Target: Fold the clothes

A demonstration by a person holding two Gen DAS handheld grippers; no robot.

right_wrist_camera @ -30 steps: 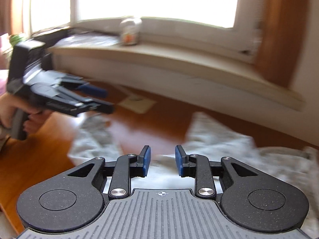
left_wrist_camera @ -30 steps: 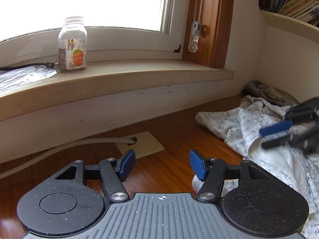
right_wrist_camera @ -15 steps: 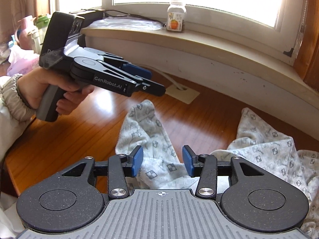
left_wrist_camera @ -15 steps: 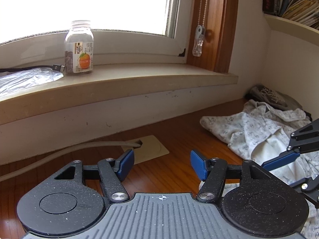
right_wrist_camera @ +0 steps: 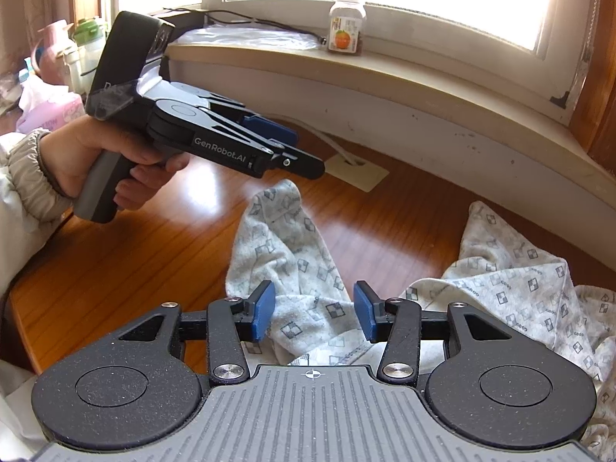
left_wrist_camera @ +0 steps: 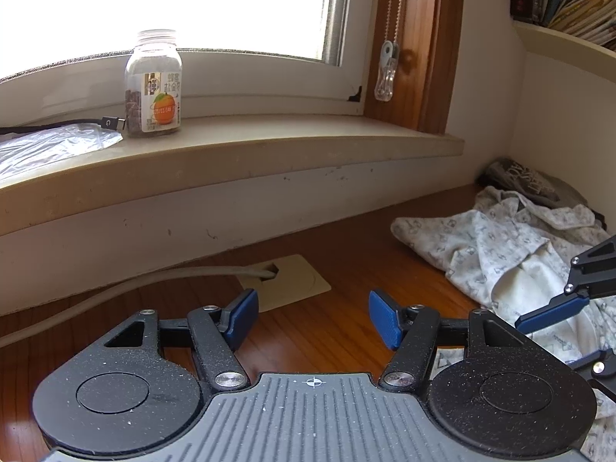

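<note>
Patterned pyjama garment (right_wrist_camera: 308,277) lies crumpled on the wooden desk (right_wrist_camera: 115,261), far right of your released left gripper (left_wrist_camera: 312,317); your right gripper (right_wrist_camera: 313,313), jaws just widened, straddles a sleeve ungripped, so clench too shallow and it slips free

Soft printed cloth garment (right_wrist_camera: 512,281); glossy wooden table (right_wrist_camera: 134,254).

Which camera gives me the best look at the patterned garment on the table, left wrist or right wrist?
The right wrist view. The patterned garment fills its middle, one long part stretched across the wooden table just beyond the open right tool. The left wrist view shows only its crumpled bulk at the right edge, partly hidden.
</note>
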